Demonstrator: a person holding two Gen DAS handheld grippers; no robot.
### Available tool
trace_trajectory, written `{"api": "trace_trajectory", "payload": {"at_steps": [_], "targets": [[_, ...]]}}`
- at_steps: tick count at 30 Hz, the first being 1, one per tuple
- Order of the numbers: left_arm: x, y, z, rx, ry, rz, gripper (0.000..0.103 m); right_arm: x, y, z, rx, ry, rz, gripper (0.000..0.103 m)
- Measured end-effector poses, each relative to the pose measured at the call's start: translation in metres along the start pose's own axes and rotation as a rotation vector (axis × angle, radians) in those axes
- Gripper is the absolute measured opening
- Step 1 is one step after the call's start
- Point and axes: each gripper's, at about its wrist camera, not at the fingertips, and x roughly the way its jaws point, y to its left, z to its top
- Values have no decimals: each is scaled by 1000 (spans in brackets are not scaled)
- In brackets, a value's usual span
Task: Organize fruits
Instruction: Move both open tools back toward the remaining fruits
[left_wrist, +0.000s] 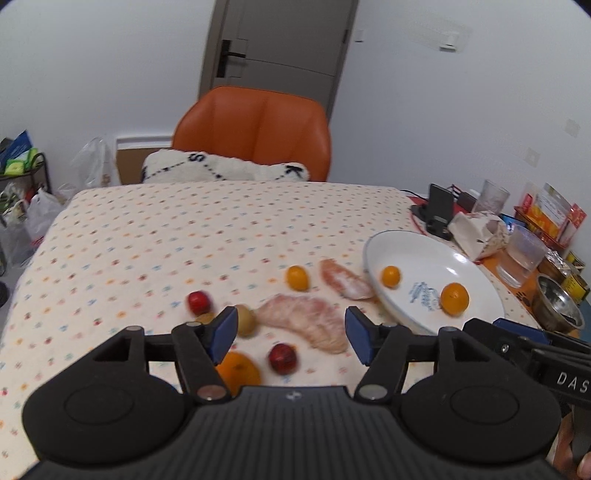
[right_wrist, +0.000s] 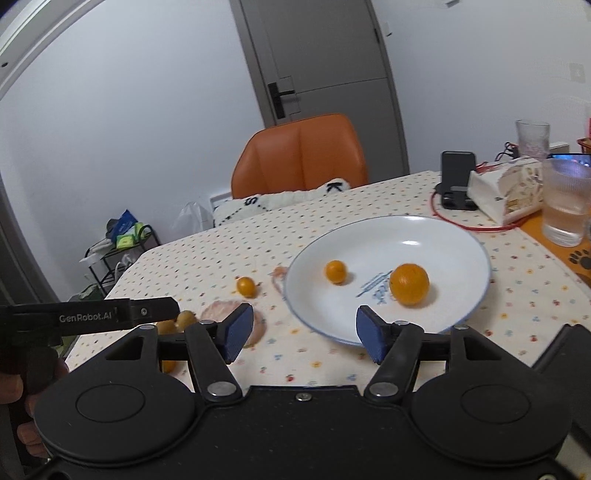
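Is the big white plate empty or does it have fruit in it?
Not empty. The white plate holds two fruits: a small orange kumquat and a bigger round orange.

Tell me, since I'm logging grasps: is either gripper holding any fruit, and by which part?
Nothing is held. The left gripper and right gripper are both open, with nothing between their fingers.

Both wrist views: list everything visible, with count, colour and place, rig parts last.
plate: one, white with blue rim, table right.
oranges on plate: two, one large, one small.
small orange: one, on cloth left of plate.
pomelo segments: two, pale pink, on cloth beside plate.
red fruits: two, on cloth.
yellow-green fruit: one, by left pad.
large orange: one, near edge, partly hidden.
chair: one, orange, behind table.
glasses: two, clear, far right.
left gripper: open, empty.
right gripper: open, empty.
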Motion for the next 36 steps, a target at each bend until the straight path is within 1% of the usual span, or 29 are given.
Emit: {"api": "trace_trajectory", "payload": {"at_steps": [13,22,26,29,33,36], "targets": [[-13,49,-16,-76,10,63,63,20,27,-5,-46,46,55,62],[-23,74,-25,-116,3,105,63,42,45,-5,-101,83,119,62],[-23,80,-26,-125,3,113,63,54,51,-7,-126,106,119,61],[-22,84,-27,-135,-4,117,63,64,54,-8,-146,118,102,61],[-17,87,-27,-143,7,108,63,74,55,-10,-159,137,95,60],[-12,86,-26,-134,11,104,60,82,56,-10,-174,152,100,59]]}}
